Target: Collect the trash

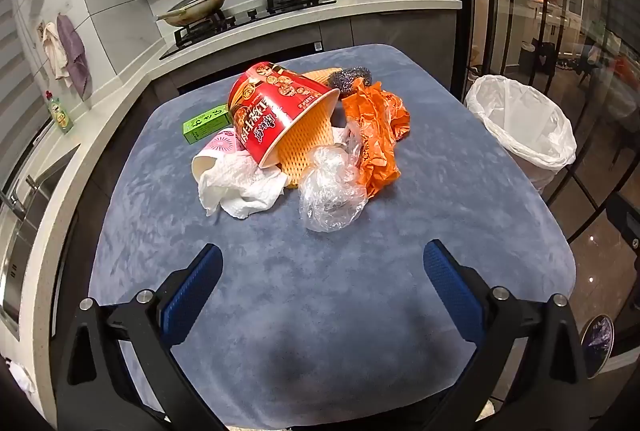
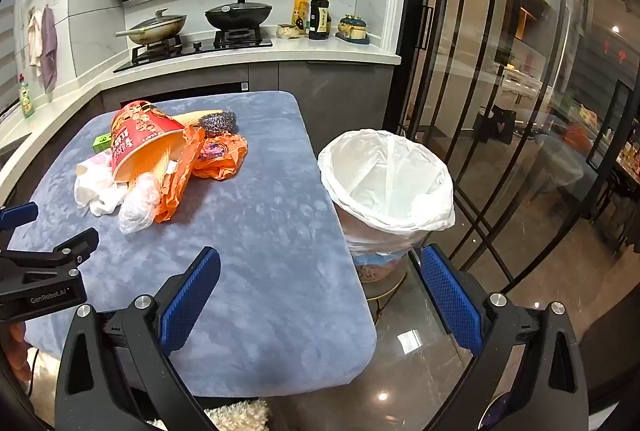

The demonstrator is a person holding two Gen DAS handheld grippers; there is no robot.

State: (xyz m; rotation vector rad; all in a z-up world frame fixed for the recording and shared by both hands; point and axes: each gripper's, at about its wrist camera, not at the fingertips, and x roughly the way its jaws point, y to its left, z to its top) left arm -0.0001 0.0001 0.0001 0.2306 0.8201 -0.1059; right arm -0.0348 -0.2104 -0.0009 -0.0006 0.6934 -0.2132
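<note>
A trash pile lies on the blue-grey cloth table [image 1: 320, 291]: a tipped red noodle cup [image 1: 276, 111] [image 2: 140, 139], white paper towel [image 1: 240, 187] [image 2: 94, 191], clear plastic bag [image 1: 332, 187] [image 2: 138, 205], orange wrapper [image 1: 376, 127] [image 2: 220, 159], steel scourer [image 1: 350, 75] [image 2: 218, 122], green box [image 1: 206, 123] and pink paper [image 1: 224, 143]. My left gripper [image 1: 322, 263] is open and empty, just short of the clear bag; it also shows in the right wrist view [image 2: 56, 227]. My right gripper [image 2: 320, 267] is open and empty over the table's right edge, beside the white-lined bin [image 2: 388, 183] [image 1: 524, 123].
A kitchen counter [image 1: 360, 5] with a stove, two lidded pans [image 2: 238, 13] and bottles runs behind and left of the table. Glass doors with black frames [image 2: 480, 71] stand at the right behind the bin. Glossy dark floor lies below the right gripper.
</note>
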